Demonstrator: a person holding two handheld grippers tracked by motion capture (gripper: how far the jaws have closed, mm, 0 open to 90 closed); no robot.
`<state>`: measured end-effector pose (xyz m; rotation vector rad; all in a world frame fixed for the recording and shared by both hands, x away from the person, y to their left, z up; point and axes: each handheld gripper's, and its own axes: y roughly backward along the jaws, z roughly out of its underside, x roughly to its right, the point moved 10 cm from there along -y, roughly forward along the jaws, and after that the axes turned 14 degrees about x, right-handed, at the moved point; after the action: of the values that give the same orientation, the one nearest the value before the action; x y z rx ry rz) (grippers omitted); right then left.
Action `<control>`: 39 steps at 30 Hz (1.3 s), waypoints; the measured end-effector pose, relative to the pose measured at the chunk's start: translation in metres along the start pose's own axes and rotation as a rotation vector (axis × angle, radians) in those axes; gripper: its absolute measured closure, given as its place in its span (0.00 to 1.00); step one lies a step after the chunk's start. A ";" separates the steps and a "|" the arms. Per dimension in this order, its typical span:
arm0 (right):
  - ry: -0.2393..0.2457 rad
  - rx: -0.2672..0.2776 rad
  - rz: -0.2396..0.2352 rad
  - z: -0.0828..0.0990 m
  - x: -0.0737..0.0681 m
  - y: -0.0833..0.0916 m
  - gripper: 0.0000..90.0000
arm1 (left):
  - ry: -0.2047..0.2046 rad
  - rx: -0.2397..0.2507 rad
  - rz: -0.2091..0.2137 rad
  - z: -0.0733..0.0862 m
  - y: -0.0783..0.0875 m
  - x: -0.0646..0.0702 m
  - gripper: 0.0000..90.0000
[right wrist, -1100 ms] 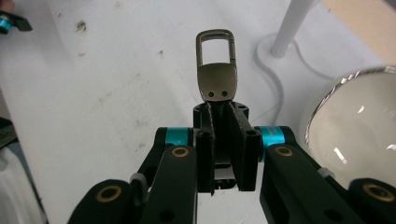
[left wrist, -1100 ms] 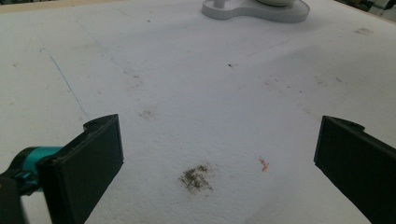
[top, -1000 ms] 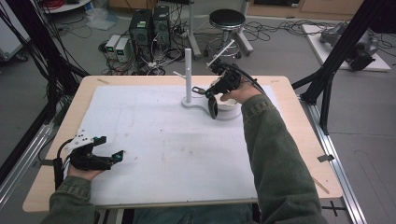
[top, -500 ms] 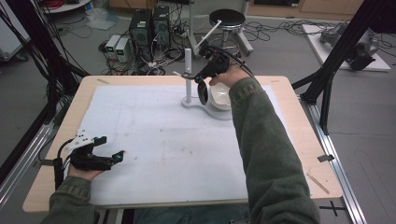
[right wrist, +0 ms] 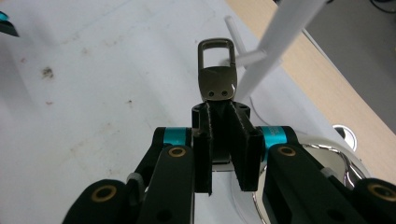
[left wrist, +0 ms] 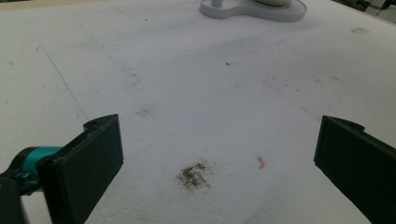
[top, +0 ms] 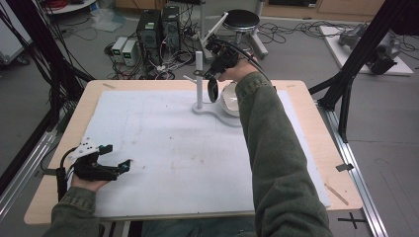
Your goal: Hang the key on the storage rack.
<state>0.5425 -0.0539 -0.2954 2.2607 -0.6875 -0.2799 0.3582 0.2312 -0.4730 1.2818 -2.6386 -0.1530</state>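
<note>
My right gripper is shut on the flat metal handle of a dark round utensil, which hangs below the jaws. The handle ends in a loop. That loop sits just beside a side peg of the white stand, near its top; whether they touch is unclear. A shiny bowl rests on the stand's base. My left gripper lies open on the white mat at the front left, with nothing between its jaws.
The stand's flat base is at the far side of the mat. Bare wooden table edge runs along the right. Computers, cables and a stool are on the floor beyond the table.
My right gripper has lifted the utensil from low beside the bowl up and back to the stand's upper peg. The left gripper has not moved.
</note>
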 end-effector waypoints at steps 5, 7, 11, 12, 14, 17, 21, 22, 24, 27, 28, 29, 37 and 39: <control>-0.021 -0.021 0.008 0.012 0.005 -0.006 0.88 | -0.003 -0.003 0.001 0.000 0.000 0.000 0.02; -0.027 -0.014 0.006 0.014 0.006 -0.008 0.88 | -0.001 -0.003 -0.002 0.000 0.000 -0.001 0.02; -0.040 -0.015 0.004 0.017 0.008 -0.013 0.88 | 0.000 -0.003 -0.002 0.000 0.000 -0.001 0.02; -0.042 -0.015 0.001 0.018 0.008 -0.015 0.88 | 0.002 -0.002 -0.001 0.000 0.000 -0.001 0.02; -0.048 -0.013 0.002 0.019 0.008 -0.017 0.87 | 0.005 -0.001 0.002 0.000 0.000 -0.001 0.02; -0.070 0.015 -0.010 0.018 0.008 -0.017 0.79 | 0.011 -0.003 0.008 0.001 -0.001 0.000 0.02; -0.091 0.014 0.036 0.022 0.010 -0.014 0.56 | 0.006 0.000 0.009 0.000 -0.001 -0.001 0.02; -0.101 0.019 0.049 0.022 0.011 -0.014 0.49 | 0.008 0.002 0.008 0.000 -0.001 -0.001 0.02; -0.121 0.032 0.079 0.023 0.012 -0.012 0.35 | 0.008 0.002 0.008 0.000 -0.001 0.000 0.02; -0.131 0.052 0.100 0.026 0.012 -0.010 0.14 | 0.009 0.002 0.008 0.000 -0.001 0.000 0.02; -0.128 0.066 0.120 0.026 0.013 -0.009 0.04 | 0.011 0.000 0.008 0.000 -0.001 0.001 0.02; -0.120 0.085 0.123 0.027 0.012 -0.007 0.01 | 0.011 0.000 0.009 0.000 -0.001 0.001 0.02; -0.162 0.147 0.102 0.043 0.007 0.004 0.01 | 0.006 0.000 0.009 0.000 -0.001 0.001 0.02; -0.159 0.140 0.099 0.050 0.006 0.006 0.01 | 0.006 -0.002 0.009 0.000 -0.001 0.001 0.02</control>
<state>0.5257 -0.0907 -0.3263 2.3455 -0.9254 -0.3766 0.3581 0.2300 -0.4733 1.2682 -2.6382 -0.1499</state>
